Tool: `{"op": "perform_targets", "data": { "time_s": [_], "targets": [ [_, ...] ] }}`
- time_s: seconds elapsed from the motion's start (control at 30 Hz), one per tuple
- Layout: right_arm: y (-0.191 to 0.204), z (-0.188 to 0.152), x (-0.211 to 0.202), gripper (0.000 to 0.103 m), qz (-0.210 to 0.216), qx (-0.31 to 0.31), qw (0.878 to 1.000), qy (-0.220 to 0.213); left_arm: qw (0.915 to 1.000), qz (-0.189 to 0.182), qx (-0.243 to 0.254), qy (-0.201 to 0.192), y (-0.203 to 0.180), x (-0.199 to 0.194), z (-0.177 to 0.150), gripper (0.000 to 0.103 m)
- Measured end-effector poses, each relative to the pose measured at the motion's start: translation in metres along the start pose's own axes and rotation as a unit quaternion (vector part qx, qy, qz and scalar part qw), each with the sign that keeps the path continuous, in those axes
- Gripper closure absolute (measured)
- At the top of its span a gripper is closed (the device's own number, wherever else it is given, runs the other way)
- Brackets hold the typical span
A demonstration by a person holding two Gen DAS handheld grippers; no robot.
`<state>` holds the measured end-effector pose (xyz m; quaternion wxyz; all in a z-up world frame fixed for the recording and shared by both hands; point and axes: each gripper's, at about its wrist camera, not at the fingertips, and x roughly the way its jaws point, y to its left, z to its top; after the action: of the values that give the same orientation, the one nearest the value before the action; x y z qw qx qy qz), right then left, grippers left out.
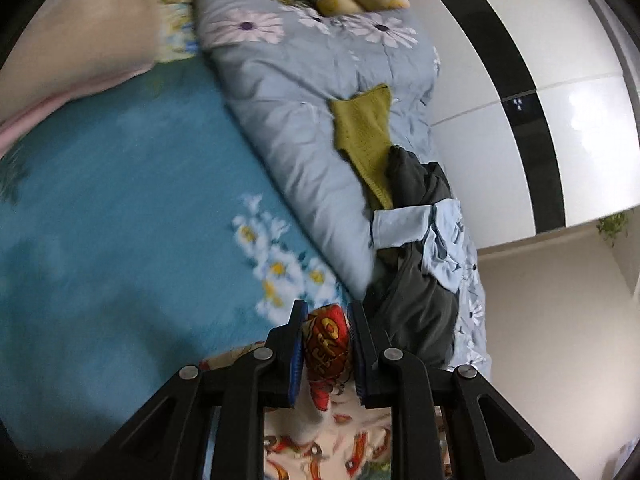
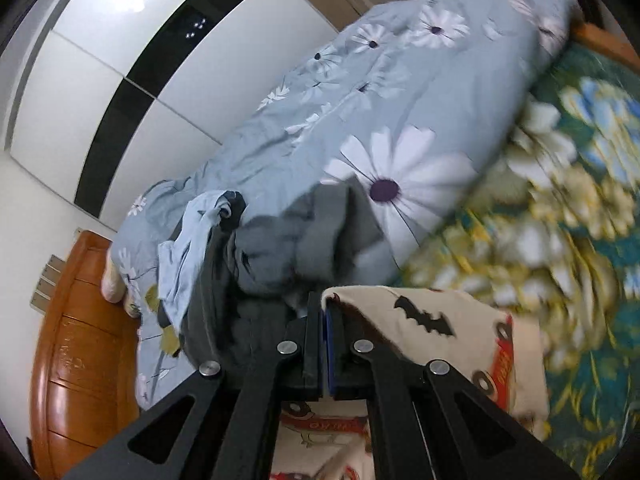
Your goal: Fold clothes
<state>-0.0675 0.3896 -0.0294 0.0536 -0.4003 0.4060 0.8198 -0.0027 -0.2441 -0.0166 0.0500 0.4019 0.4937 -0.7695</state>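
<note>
The garment (image 1: 326, 344) is a cream cloth with a printed pattern: red cartoon cars with lettering, and in the right wrist view also a black bat shape (image 2: 424, 318). It lies low in both views, at 6 o'clock, over the blue bed cover (image 1: 120, 208).

The left tongs (image 1: 327, 316) are clamped on a bunched fold of the garment. The fold there is mostly red with yellow letters, and it stands up between the two blue pads. More of the cream cloth spreads under the tongs toward the bottom edge.

The right tongs (image 2: 325, 312) are pressed together on an edge of the garment (image 2: 460, 340). From the grip, the cloth drapes to 3 o'clock as a smooth cream panel, and its far end shows a red band. Another part with cars lies below the tongs.

Behind the garment, at 12 o'clock, a grey-blue quilt (image 1: 288, 100) with white daisies lies along the bed. On it rests a pile of other clothes: an olive knit piece (image 1: 364, 128), a dark grey piece (image 1: 420, 280) and a light blue shirt (image 1: 424, 232). The dark grey piece is just beside the tongs in both views. A white wardrobe (image 1: 500, 40) with a black stripe stands beyond the quilt.
</note>
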Motion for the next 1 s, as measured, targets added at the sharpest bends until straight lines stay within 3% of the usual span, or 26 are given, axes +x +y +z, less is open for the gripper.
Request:
{"op": "perform_targets", "data": {
  "time_s": [0.17,0.27,0.3,0.33,0.37,0.43,0.53,0.57,0.67,0.73,0.87,1.0],
  "targets": [
    [0.022,0.021,0.042,0.099,-0.03,-0.021,0.999,0.038,0.9988,0.026,-0.02,0.036,0.008,0.071,0.036,0.079],
    [0.028,0.021,0.043,0.097,-0.014,-0.045,0.998,0.031,0.998,0.009,-0.023,0.059,0.014,0.088,0.039,0.069],
    [0.028,0.02,0.04,0.093,-0.003,-0.052,0.998,0.03,0.998,-0.001,-0.022,0.06,0.014,0.088,0.038,0.056],
    [0.028,0.018,0.036,0.073,0.009,-0.06,0.998,0.03,0.9978,-0.011,-0.02,0.061,0.015,0.087,0.038,0.039],
    [0.028,0.015,0.031,0.057,0.02,-0.069,0.997,0.029,0.9978,-0.012,-0.009,0.064,0.018,0.085,0.037,0.036],
    [0.021,0.005,0.015,0.055,0.026,-0.089,0.995,0.025,0.9974,-0.009,0.018,0.07,0.025,0.079,0.034,0.035],
    [-0.006,-0.021,-0.009,0.055,-0.003,-0.115,0.993,0.023,0.9924,0.066,0.058,0.086,0.05,0.078,0.022,0.035],
    [-0.022,-0.03,-0.015,0.055,-0.021,-0.11,0.993,0.028,0.9893,0.086,0.059,0.101,0.062,0.082,0.017,0.035],
    [-0.074,-0.053,-0.031,0.055,-0.051,-0.054,0.997,0.034,0.9806,0.094,0.01,0.172,0.089,0.101,0.008,0.037],
    [-0.113,-0.067,-0.043,0.055,-0.066,0.006,0.997,0.033,0.9707,0.116,0.01,0.21,0.092,0.114,0.002,0.037],
    [-0.16,-0.084,-0.06,0.055,-0.064,0.093,0.993,0.024,0.9444,0.178,0.071,0.268,0.076,0.14,-0.012,0.038],
    [-0.171,-0.093,-0.062,0.055,-0.062,0.111,0.992,0.027,0.9384,0.198,0.083,0.27,0.066,0.155,-0.016,0.063]
  ]
}}
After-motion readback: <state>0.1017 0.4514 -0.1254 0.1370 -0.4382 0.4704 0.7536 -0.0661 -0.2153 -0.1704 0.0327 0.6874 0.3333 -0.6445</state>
